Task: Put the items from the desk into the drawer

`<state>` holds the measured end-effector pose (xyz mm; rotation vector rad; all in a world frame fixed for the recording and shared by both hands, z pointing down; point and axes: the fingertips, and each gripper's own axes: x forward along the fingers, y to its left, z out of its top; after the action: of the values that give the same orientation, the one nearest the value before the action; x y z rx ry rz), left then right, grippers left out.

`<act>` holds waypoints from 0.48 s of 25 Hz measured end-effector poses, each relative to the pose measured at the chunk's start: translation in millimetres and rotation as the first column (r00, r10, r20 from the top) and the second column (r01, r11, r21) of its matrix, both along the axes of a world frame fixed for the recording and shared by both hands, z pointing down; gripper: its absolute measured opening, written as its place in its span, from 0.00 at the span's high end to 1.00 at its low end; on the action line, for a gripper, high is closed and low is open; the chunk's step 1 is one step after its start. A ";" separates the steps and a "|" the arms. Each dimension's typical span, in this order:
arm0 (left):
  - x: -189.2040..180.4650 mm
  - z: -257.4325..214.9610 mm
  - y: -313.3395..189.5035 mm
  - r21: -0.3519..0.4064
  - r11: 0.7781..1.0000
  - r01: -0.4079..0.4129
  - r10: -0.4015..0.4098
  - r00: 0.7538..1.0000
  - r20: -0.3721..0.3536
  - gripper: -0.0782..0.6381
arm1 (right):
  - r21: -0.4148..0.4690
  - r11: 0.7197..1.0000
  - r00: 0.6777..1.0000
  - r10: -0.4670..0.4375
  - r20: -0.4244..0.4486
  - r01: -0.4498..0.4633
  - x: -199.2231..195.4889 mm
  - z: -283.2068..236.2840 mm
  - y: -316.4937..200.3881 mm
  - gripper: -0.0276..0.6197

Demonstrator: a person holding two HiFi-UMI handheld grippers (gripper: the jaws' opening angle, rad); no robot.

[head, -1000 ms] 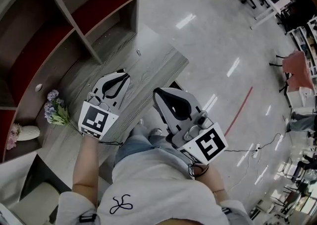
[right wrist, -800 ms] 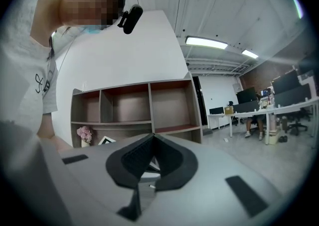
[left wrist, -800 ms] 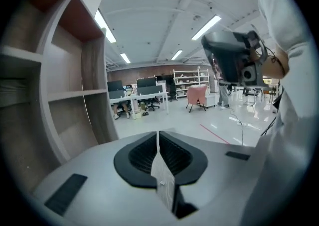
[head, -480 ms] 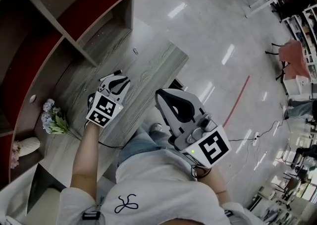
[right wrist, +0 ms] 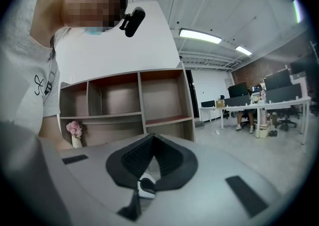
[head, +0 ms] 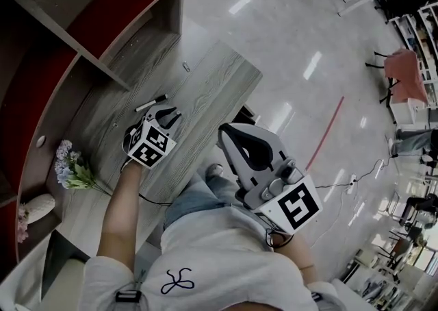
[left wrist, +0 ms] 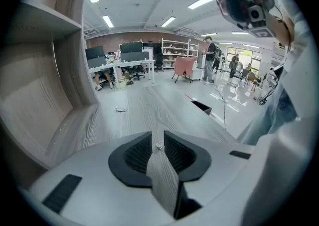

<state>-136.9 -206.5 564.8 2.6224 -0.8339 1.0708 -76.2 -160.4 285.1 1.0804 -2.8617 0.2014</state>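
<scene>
A black-and-white marker pen (head: 150,103) lies on the grey wooden desk (head: 205,90), and a small metal clip (head: 186,66) (left wrist: 120,109) lies farther along it. My left gripper (head: 168,114) (left wrist: 158,146) hovers low over the desk with its tips just short of the pen. Its jaws stand a narrow gap apart, and bare wood shows between them. My right gripper (head: 233,135) (right wrist: 151,138) hangs off the desk's edge above my leg, shut and empty. A dark open box (head: 245,112) (left wrist: 202,105) shows at the desk's far side edge; I cannot tell if it is the drawer.
A shelf unit with red-backed compartments (head: 102,8) rises along the desk's left. A bunch of flowers (head: 72,166) and a pale vase (head: 37,203) lie at the near left. To the right are shiny floor, a red line (head: 325,135) and office chairs.
My left gripper has moved forward over the desk up to the pen, and its jaws have parted slightly. The right gripper has hardly moved.
</scene>
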 end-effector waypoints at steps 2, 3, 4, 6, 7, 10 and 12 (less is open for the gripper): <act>1.0 6.4 0.5 -0.009 1.000 -0.007 0.007 1.000 0.016 0.79 | -0.007 1.000 1.000 0.003 -0.004 -0.003 0.0 2.5 -0.4 0.95; 1.3 9.4 0.5 -0.015 1.000 -0.008 0.009 1.000 0.021 0.79 | -0.010 1.000 1.000 0.006 -0.006 -0.006 0.1 3.7 -0.7 0.95; 1.6 12.3 0.3 -0.021 1.000 -0.009 0.009 1.000 0.024 0.79 | -0.013 1.000 1.000 0.008 -0.007 -0.008 0.3 4.7 -0.9 0.95; 2.1 17.3 0.1 -0.034 0.999 -0.009 0.010 0.999 0.033 0.79 | -0.014 1.000 1.000 0.010 -0.004 -0.010 0.2 5.3 -1.4 0.95; 2.2 19.5 0.1 -0.039 0.999 -0.010 0.011 0.999 0.039 0.79 | -0.015 1.000 1.000 0.010 0.000 -0.010 0.1 5.2 -1.7 0.95; 2.6 25.7 -0.1 -0.045 0.999 -0.016 0.018 0.998 0.060 0.79 | -0.016 1.000 1.000 0.014 0.002 -0.014 0.6 6.4 -3.0 0.95; 3.1 29.2 0.1 -0.051 0.999 -0.019 0.022 0.997 0.071 0.79 | -0.020 1.000 1.000 0.018 -0.002 -0.018 1.4 7.4 -3.4 0.95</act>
<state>-133.8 -206.4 593.9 2.5703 -0.7858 1.1821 -74.8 -163.8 292.5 1.1021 -2.8434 0.2289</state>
